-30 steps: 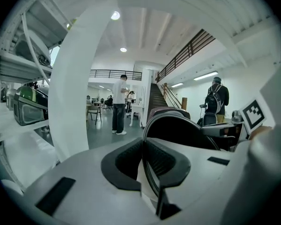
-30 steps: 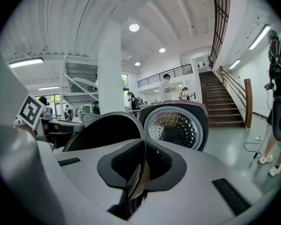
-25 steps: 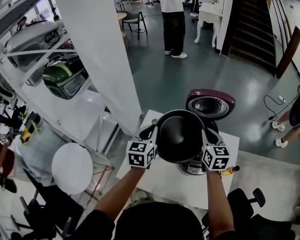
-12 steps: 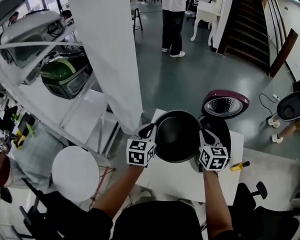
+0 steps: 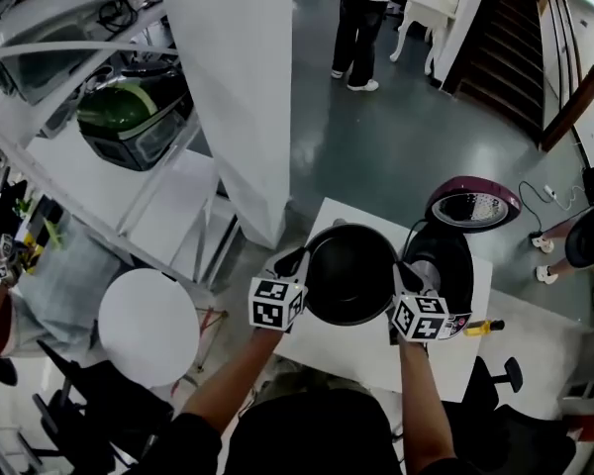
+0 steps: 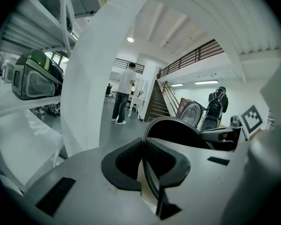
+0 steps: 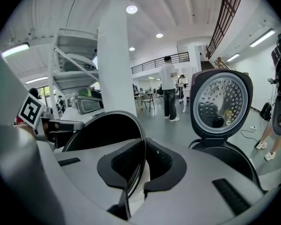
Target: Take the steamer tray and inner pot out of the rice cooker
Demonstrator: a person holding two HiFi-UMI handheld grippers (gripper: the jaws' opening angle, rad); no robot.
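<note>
**Pot clear of cooker, carried on two grippers, not yet set down**

- Left gripper (image 5: 297,262): jaws nearly closed, nipping the pot's thin rim on its left side. The rim runs edge-on between the pads in the left gripper view.
- Pot (image 5: 351,273): dark, round and open side up, spanning the gap between the two sets of jaws. It appears to hang over the white tabletop (image 5: 342,359). Whether its base touches cannot be told.
- Right gripper (image 5: 404,271): jaws nearly closed on the opposite side of the rim, with the same edge-on hold in the right gripper view.
- Cooker (image 5: 453,257): just right of the right jaws, with its lid (image 5: 472,206) up and its cavity open.
- Steamer tray: not found in any view, so its place is unknown.

Progress: lifting the pot out looks done. Lowering it to the tabletop and letting go remain. The tray step cannot be judged.

Change from the earlier frame: a second ago the pot sat over the cooker mouth and covered it. It is now left of the cooker and the cavity is exposed. Both holds are unchanged.
</note>
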